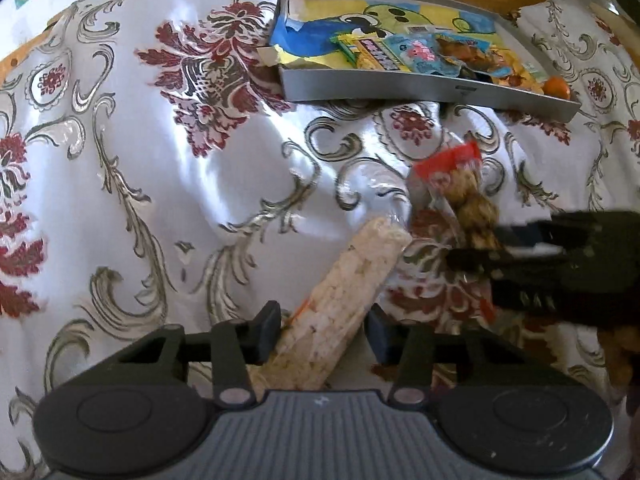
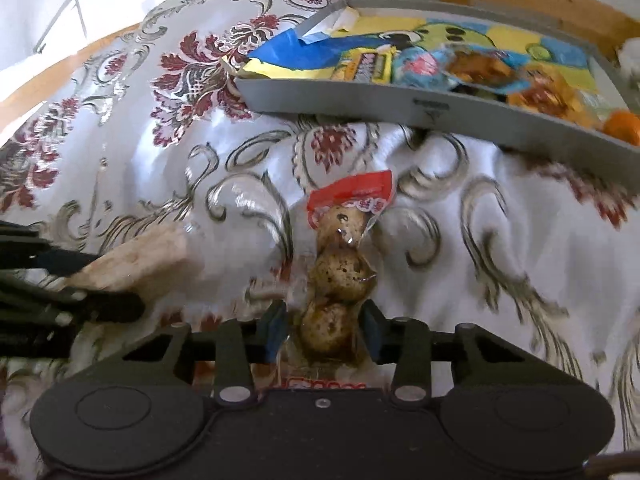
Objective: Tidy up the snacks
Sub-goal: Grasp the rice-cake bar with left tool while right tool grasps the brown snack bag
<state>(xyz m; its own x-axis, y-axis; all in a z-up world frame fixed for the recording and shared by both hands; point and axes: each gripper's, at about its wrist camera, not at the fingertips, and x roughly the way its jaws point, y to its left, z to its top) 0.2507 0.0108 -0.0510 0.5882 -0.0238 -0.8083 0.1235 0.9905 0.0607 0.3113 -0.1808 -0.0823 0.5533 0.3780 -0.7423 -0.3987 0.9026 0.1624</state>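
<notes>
Left gripper (image 1: pixel 324 334) clenched on rice-cake pack (image 1: pixel 348 296), lifted off the tablecloth (image 1: pixel 160 160) | right gripper (image 2: pixel 322 334) grasping quail-egg pack (image 2: pixel 340 280) lengthwise | both aimed toward grey tray (image 1: pixel 400 90), likely for simultaneous drop-off among the sorted snacks.

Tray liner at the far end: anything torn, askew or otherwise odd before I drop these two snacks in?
Yes. The colourful paper liner is crumpled and torn at the left corner of the grey tray, curling up over the rim. The tray itself sits on rumpled tablecloth, so it may not lie flat. The snacks inside look piled toward its right end.
</notes>
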